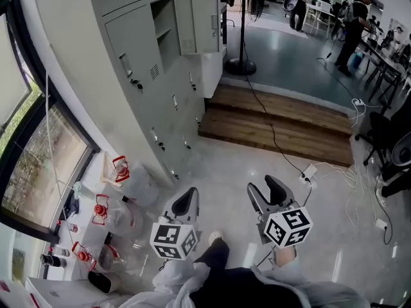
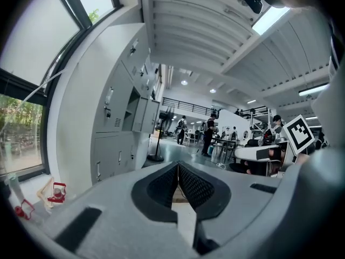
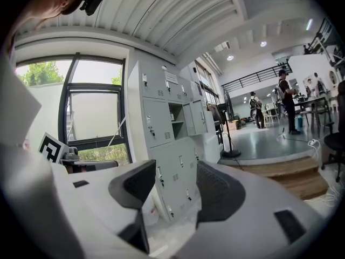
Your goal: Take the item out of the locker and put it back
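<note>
A bank of grey lockers [image 1: 138, 56] runs along the left wall. One upper compartment [image 1: 168, 24] stands open with its door [image 1: 199, 21] swung out; I cannot see any item inside it. The same open compartment shows in the left gripper view [image 2: 132, 109] and in the right gripper view [image 3: 177, 122]. My left gripper [image 1: 191, 196] is low in front of me, away from the lockers, jaws shut and empty [image 2: 177, 167]. Beside it, my right gripper [image 1: 261, 185] has its jaws apart with nothing between them [image 3: 175, 171].
Clear containers with red caps [image 1: 119, 170] sit on the floor by the locker base and the window [image 1: 38, 159]. A wooden step [image 1: 282, 124] lies ahead, with a fan stand [image 1: 241, 63] above it. Cables [image 1: 308, 172] trail on the right. People [image 1: 353, 24] stand far back.
</note>
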